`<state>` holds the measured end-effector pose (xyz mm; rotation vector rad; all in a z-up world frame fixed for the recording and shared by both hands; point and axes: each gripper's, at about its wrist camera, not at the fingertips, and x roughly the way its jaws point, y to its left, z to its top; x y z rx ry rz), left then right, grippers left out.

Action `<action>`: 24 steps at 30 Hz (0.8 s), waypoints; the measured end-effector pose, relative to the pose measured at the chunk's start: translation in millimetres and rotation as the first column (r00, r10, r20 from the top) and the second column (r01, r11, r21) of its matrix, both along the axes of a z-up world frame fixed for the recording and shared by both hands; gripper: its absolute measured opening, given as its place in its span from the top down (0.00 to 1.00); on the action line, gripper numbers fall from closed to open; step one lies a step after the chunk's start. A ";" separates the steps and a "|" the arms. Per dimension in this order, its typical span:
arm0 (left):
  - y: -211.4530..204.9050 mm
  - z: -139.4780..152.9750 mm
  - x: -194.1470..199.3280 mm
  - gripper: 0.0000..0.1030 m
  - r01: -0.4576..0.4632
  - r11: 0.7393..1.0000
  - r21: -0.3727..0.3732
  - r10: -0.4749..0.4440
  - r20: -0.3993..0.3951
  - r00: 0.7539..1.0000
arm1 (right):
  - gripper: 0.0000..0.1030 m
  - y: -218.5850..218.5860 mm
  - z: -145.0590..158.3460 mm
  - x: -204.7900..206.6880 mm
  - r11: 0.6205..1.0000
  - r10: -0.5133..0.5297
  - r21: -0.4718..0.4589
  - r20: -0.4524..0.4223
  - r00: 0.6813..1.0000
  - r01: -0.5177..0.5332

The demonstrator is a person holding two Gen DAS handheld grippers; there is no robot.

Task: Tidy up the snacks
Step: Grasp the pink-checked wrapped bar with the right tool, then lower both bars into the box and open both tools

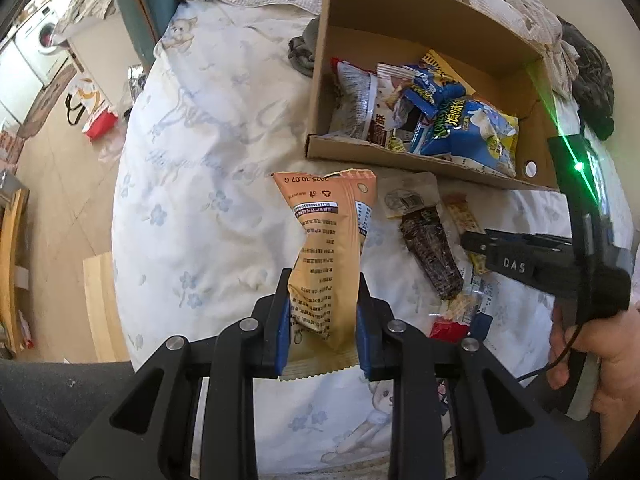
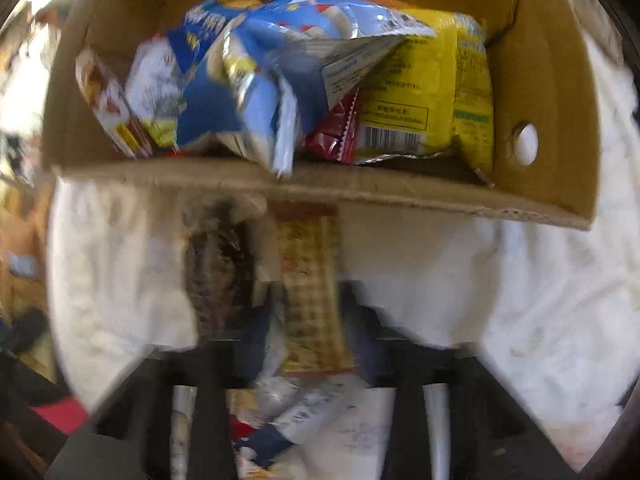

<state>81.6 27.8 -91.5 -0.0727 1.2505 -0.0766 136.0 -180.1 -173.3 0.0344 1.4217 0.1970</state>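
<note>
My left gripper [image 1: 323, 304] is shut on an orange snack packet [image 1: 328, 248] and holds it upright above the white bedspread. A cardboard box [image 1: 404, 12] at the upper right holds several blue, white and yellow snack bags [image 1: 468, 128]. My right gripper [image 1: 466, 242] hovers over loose snacks on the bed: a dark bar packet [image 1: 430, 252] and a yellow patterned packet [image 1: 464, 212]. In the blurred right wrist view, the right gripper [image 2: 310, 312] stands around the yellow patterned packet [image 2: 310, 288], the dark packet [image 2: 218, 268] to its left, the box [image 2: 320, 188] ahead.
A grey cloth [image 1: 302, 52] lies left of the box and dark clothing [image 1: 592, 76] to its right. The bed edge drops to a wooden floor at left, with a red and white bag [image 1: 94, 112] and a washing machine [image 1: 40, 36]. More small packets [image 2: 280, 412] lie under the right gripper.
</note>
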 end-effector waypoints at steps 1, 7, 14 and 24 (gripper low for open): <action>-1.3 -0.1 0.0 0.78 0.006 1.000 0.005 -0.006 0.003 1.000 | 0.74 0.2 3.2 -2.9 1.000 0.007 0.026 0.010 1.000 -0.008; -3.4 0.7 0.6 0.78 0.010 1.000 0.004 -0.010 0.007 1.000 | 0.74 -18.5 22.7 -22.5 0.989 -0.055 0.137 0.004 0.998 0.054; -2.9 2.3 0.3 0.78 0.010 1.000 0.023 -0.011 0.023 1.000 | 0.74 -23.5 44.0 -46.4 0.972 -0.062 0.226 0.012 0.998 0.057; 0.7 5.7 -1.0 0.78 -0.005 0.998 0.058 0.002 0.060 0.998 | 0.73 -17.8 76.4 -78.4 0.939 -0.047 0.342 0.080 0.996 0.017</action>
